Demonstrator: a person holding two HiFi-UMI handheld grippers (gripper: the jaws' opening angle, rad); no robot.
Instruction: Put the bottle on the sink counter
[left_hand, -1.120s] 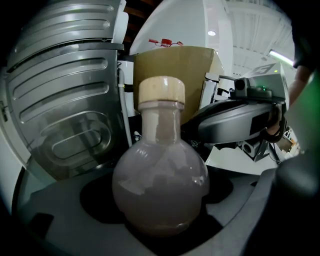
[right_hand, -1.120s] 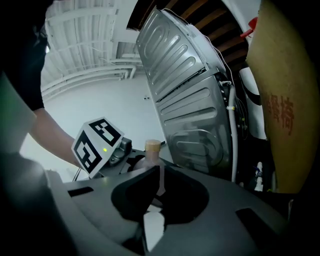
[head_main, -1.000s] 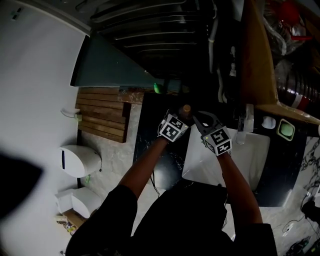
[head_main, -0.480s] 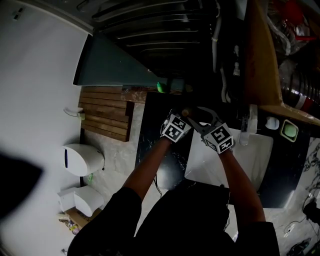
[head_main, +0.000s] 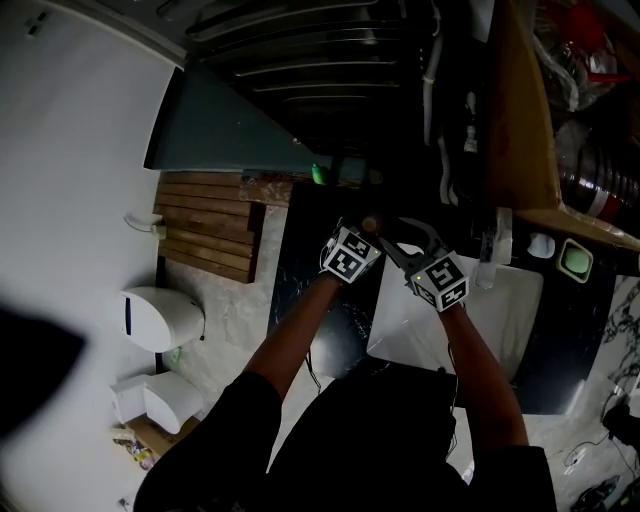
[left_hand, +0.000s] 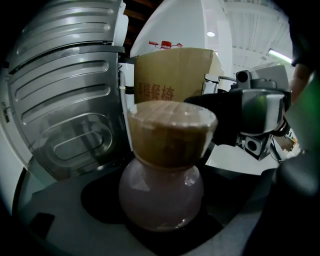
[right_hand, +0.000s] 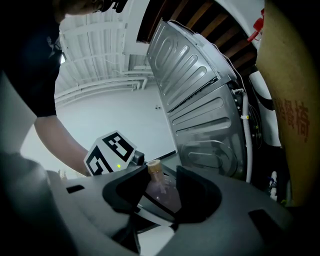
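Cork-stoppered round glass bottle of pinkish liquid sits clamped in the left gripper, held over the black bench edge beside the white sink basin. Right gripper jaws stand apart, bottle framed in the gap; contact unclear.

Bottle largely hidden, head view

A round, pinkish bottle with a cork stopper is held between the jaws. A ribbed metal panel is seen at left, a cardboard box beyond.
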